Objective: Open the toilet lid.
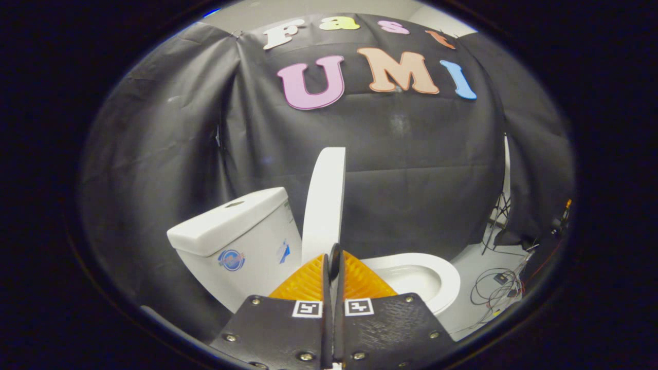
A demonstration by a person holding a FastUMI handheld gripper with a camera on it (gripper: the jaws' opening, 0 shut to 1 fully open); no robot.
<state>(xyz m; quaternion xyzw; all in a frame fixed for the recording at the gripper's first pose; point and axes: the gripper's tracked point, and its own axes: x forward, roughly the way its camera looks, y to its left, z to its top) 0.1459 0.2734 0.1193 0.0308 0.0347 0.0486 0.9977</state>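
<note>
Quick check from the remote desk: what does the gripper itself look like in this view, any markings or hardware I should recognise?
The gripper has two wedge-shaped fingers with ribbed faces, tapering to narrow tips. Each sits on a flat, dark, textured plate fixed with round metal screws. Each plate carries a small square black-and-white tag near the finger's base. No cables or sleeves show on it.

Black cloth [411, 169] hangs in creased panels as the booth's wall, lit evenly. Above it shows a pale ceiling [308, 7]. The floor [478, 267] is light grey, with loose cables [496, 290] near the cloth's foot.
</note>
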